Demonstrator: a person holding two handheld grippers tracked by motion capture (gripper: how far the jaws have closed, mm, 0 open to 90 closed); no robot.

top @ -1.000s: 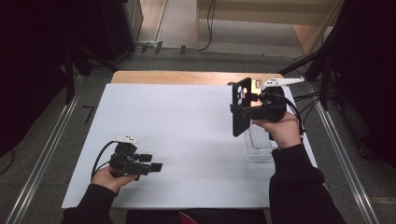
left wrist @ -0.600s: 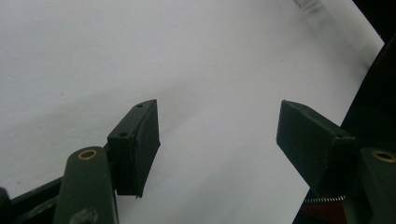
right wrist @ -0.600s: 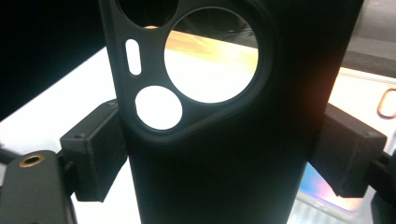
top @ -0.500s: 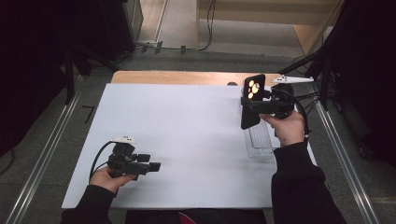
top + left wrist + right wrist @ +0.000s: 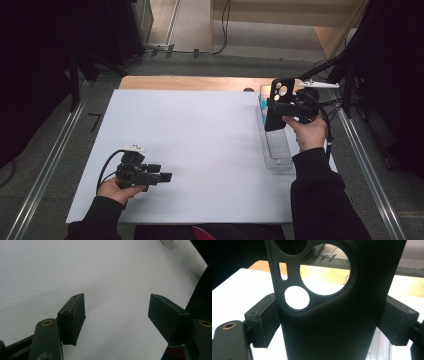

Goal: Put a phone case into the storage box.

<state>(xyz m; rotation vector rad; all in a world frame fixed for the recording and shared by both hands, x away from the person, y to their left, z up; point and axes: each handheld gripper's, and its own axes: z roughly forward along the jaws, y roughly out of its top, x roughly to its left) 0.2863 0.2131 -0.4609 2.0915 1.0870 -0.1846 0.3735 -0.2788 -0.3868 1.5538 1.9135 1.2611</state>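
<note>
From above, the right tongs [image 5: 276, 107] hold a black phone case [image 5: 276, 103] upright over a clear tray [image 5: 278, 147] at the right of the white surface [image 5: 200, 145], and no writing shows on it; the left tongs [image 5: 116, 315] gape empty; close up, both pads [image 5: 263, 320] squeeze the case's sides.

table [image 5: 150, 82]: wood | white sheet [image 5: 200, 140] | clear tray [image 5: 277, 150] at right edge

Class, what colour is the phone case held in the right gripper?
Black. The phone case shows best in the right gripper view, clamped between the right gripper's fingers.
</note>
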